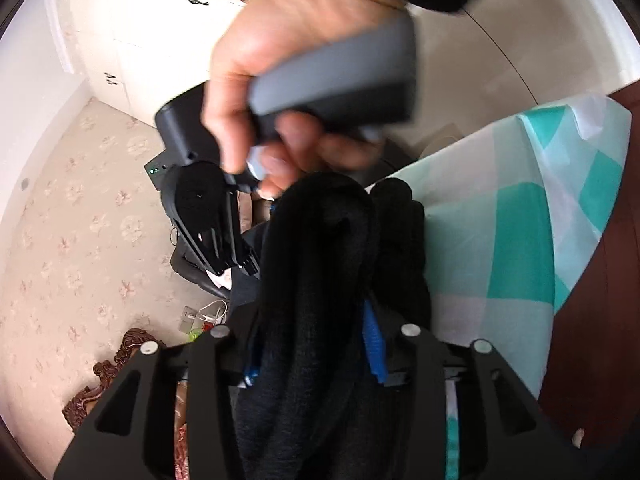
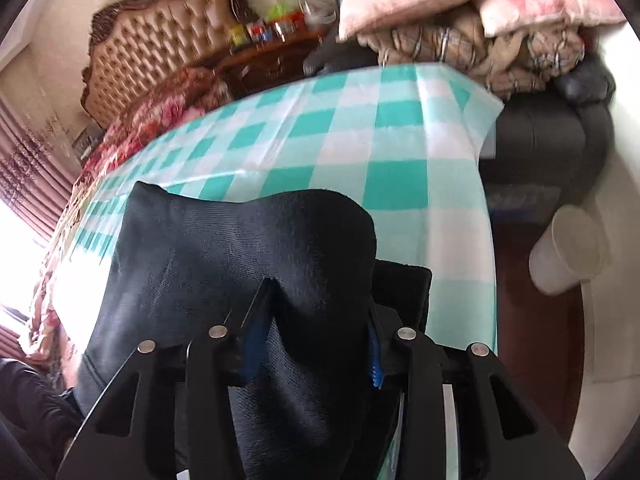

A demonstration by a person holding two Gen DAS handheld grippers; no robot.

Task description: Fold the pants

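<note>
Both tongs up with the pants, fold not laid yet.
Left tongs (image 1: 312,360) pinch bunched black pants (image 1: 320,280); right tongs (image 2: 316,356) pinch them too, cloth draped ahead over the checked table (image 2: 400,140). Flattening and folding all remain, I'd judge.

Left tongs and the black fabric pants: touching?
Touching. The left wrist view shows the black fabric pants bunched between the left tongs, with the blue pads pressed into the cloth on both sides.
</note>
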